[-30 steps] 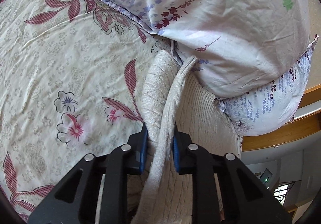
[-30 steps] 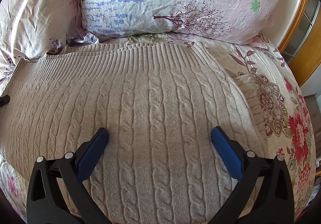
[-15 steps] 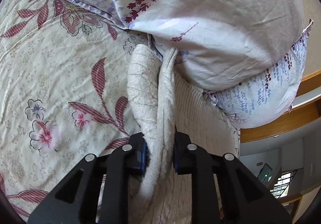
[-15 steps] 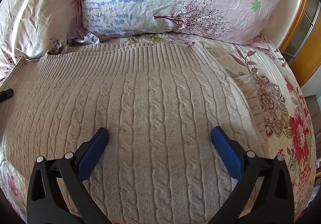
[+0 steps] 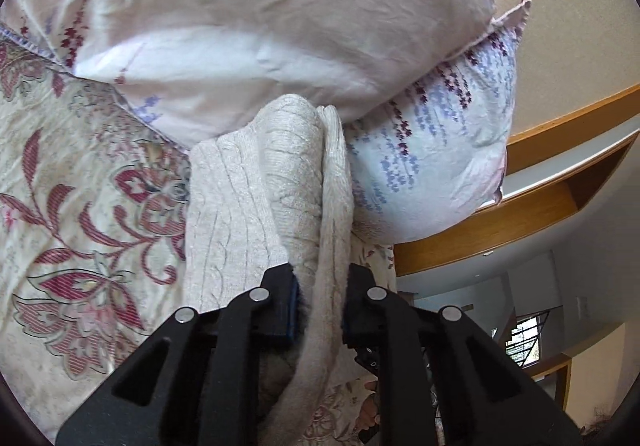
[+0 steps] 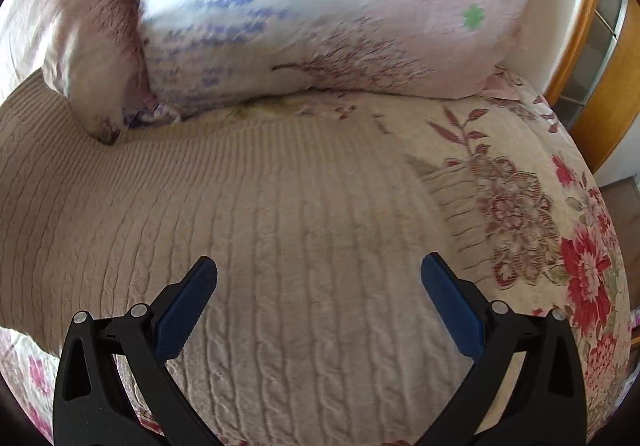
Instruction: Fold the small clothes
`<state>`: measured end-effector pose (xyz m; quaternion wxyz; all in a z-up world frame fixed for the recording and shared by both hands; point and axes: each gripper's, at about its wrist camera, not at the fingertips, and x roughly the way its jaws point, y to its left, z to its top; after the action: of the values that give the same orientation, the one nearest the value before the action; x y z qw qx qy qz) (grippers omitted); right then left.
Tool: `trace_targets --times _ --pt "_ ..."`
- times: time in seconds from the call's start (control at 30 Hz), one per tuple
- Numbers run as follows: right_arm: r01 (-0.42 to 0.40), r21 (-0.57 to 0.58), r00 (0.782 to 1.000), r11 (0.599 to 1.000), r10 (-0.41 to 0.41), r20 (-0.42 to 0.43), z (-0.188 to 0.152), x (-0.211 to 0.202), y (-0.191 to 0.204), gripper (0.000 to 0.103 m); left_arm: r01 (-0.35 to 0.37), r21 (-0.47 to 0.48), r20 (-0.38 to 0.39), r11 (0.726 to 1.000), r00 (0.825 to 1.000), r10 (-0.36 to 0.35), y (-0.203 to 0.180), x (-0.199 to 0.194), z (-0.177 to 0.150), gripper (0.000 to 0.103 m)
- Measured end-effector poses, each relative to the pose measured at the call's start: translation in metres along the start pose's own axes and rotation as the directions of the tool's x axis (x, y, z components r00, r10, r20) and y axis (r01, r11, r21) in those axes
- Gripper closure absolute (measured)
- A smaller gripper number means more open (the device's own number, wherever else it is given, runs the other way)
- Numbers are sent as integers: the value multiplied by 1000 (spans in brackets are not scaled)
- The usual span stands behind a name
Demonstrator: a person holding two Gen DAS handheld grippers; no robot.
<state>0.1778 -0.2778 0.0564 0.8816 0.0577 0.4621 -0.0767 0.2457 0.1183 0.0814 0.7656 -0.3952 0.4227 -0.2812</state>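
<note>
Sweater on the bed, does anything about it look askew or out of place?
Yes: the sweater's far edge is pushed against the pillows, one corner slipping under them. The left gripper pinches a bunched edge.

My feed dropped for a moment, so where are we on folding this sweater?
Early. The left gripper is shut on a lifted edge of the beige cable-knit sweater, beside the pillows. No finished fold shows: the body lies spread flat on the floral bedspread. The right gripper hovers over it, jaws open. Every fold is left.
</note>
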Motion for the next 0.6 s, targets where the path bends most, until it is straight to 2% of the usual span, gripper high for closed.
trace_targets --times 0.2,0.37,0.5,0.6 --pt "-79 127 995 989 72 63 9 -22 -44 1 81 -7 -51 997 995 -81 -39 42 -7 89" --pt "-131 250 989 959 110 97 6 -33 -91 1 124 4 -121 992 985 -123 -67 86 -15 89" --pt "-149 349 987 925 119 105 -1 -36 -126 1 134 10 -190 991 973 -129 -92 135 -27 89" --pt "-154 388 987 909 120 110 -8 -39 -144 1 126 34 -263 991 958 -113 -111 176 -40 89"
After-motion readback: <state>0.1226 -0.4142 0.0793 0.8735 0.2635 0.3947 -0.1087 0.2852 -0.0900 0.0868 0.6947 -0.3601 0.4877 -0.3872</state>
